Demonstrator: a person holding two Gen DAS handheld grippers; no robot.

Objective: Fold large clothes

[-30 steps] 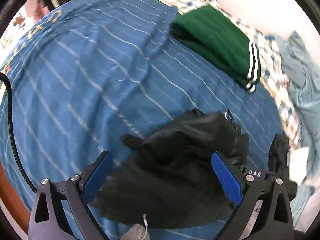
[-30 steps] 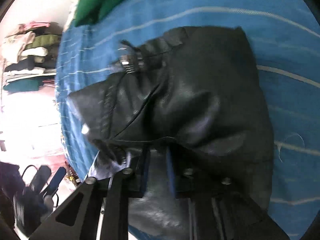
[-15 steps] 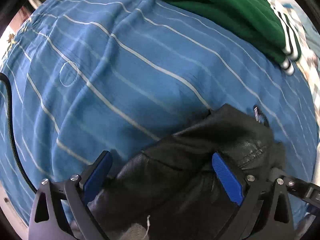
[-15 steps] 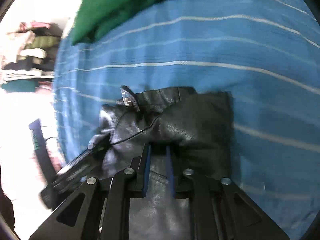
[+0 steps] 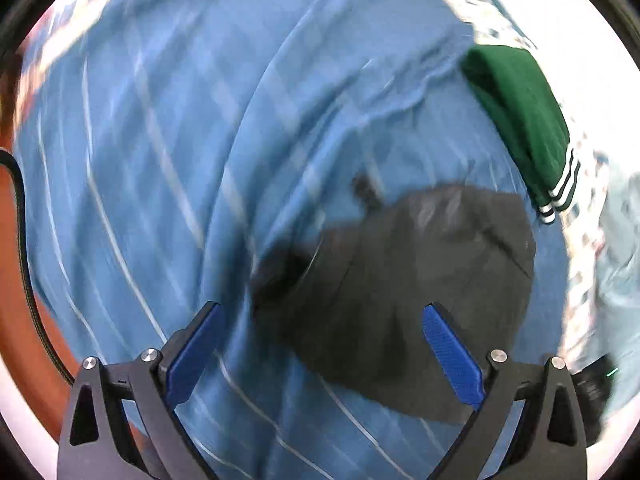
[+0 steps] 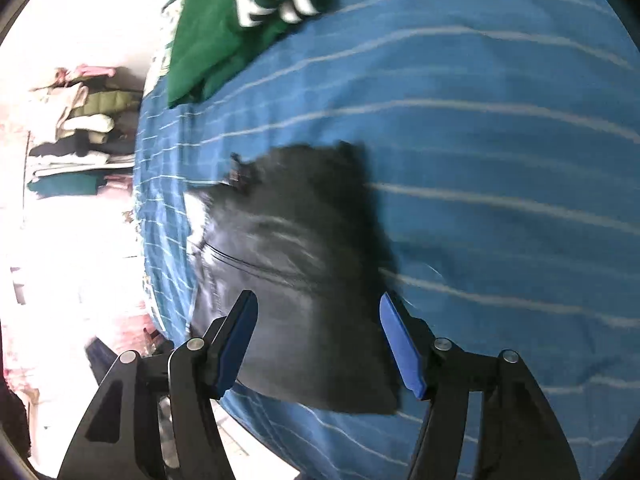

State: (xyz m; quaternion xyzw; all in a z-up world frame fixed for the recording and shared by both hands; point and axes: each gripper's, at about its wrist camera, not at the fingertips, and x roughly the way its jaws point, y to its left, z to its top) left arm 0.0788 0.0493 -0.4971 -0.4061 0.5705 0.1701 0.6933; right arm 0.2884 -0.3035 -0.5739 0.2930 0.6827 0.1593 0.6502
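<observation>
The black jacket [image 6: 304, 280] is lying folded in a small bundle on the bed [image 6: 500, 160], near the bed's edge on the side where the room floor is showing. The right gripper [image 6: 318, 344] is letting go: its jaws are opening, with nothing pinched between them. The left gripper [image 5: 320, 356] is spread wide and holding nothing too. The jacket looks stiff and shiny, so I think the fold may be popping back open now that nothing is pressing on it. Sitting so close to the edge, it could also be slipping off. A green top [image 5: 520, 120] is resting folded near the far corner. No boxes or baskets are showing here
</observation>
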